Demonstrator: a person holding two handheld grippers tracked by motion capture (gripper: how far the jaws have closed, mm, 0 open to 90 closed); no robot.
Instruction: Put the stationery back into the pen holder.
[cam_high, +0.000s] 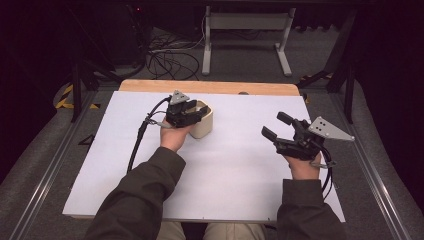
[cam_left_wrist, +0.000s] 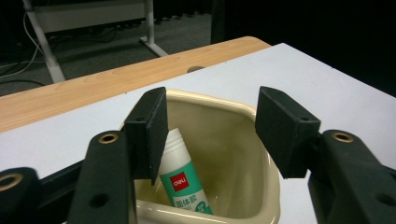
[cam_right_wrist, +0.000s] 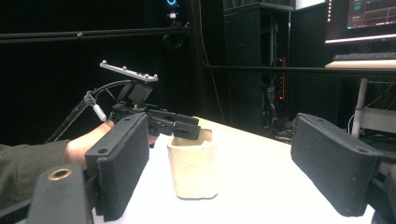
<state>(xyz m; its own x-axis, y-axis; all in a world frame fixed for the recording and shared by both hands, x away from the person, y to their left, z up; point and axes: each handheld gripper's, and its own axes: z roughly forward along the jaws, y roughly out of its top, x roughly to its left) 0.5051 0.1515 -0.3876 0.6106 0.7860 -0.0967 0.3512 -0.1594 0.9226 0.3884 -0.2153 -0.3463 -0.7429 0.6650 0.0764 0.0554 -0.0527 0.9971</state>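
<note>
A cream plastic cup (cam_high: 204, 125) stands upright on the white table sheet (cam_high: 225, 170), left of the middle. Inside it a glue stick (cam_left_wrist: 184, 182) with a white body and green label leans against the near wall. My left gripper (cam_high: 199, 113) hovers over the cup's mouth. In the left gripper view its jaws (cam_left_wrist: 217, 135) stand apart above the cup rim (cam_left_wrist: 224, 105), and the pads press on nothing. My right gripper (cam_high: 274, 125) is held over the table's right side, open and empty, pointing toward the cup (cam_right_wrist: 194, 170) and the left gripper (cam_right_wrist: 187, 128).
A bare wooden strip (cam_high: 210, 86) runs along the table's far edge. Beyond it lie floor cables (cam_high: 170, 60) and a white desk frame (cam_high: 245, 35). Dark stands flank the table. A monitor (cam_right_wrist: 362, 18) glows at the right gripper view's upper right.
</note>
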